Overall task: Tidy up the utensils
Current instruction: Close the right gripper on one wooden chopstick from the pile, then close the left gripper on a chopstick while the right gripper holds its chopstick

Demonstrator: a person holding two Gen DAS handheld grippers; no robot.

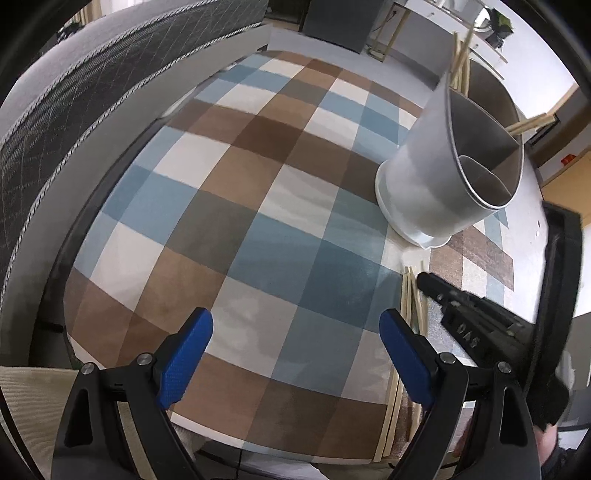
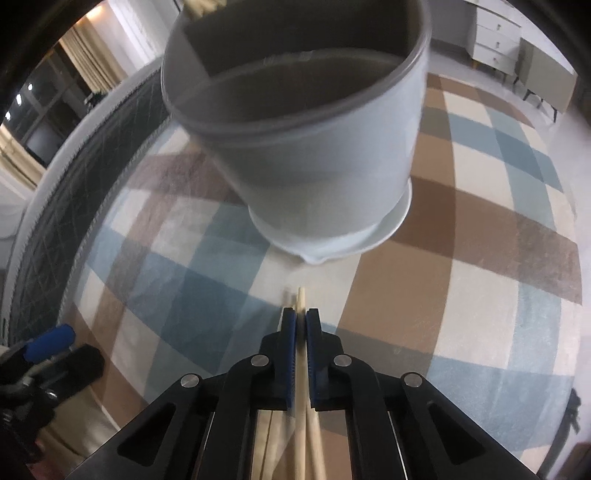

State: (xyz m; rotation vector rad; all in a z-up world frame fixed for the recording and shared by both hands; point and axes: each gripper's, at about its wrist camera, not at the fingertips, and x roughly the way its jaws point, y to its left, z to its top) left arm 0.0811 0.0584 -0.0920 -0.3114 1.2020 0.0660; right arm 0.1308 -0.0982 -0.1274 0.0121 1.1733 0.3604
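Where the glass tabletop (image 1: 524, 258) lies over a checked rug (image 1: 258, 206) of blue, brown and cream squares, the following stand recorded: one white utensil holder (image 1: 443, 177), round, upright on a lipped base, divided inside by a partition, set toward the far right of the table in the left wrist view and directly ahead in the right wrist view; wooden chopsticks (image 1: 461, 55) standing in its far compartment, their tips rising above the rim; a further bundle of loose chopsticks (image 1: 410, 295) lying flat on the glass just short of the holder's base, running back toward the table's near edge; left gripper (image 1: 295, 339), blue pads set wide apart, nothing between them, poised over bare table well left of the holder; right gripper (image 2: 301, 321), blue pads drawn together and clamped on a single chopstick (image 2: 301, 299), whose tip projects a little beyond the pads toward the holder's base, with other sticks blurred alongside below; a dark quilted sofa (image 1: 92, 96) bordering the far left side of the table; a white chest of drawers (image 2: 495, 33) in the background.
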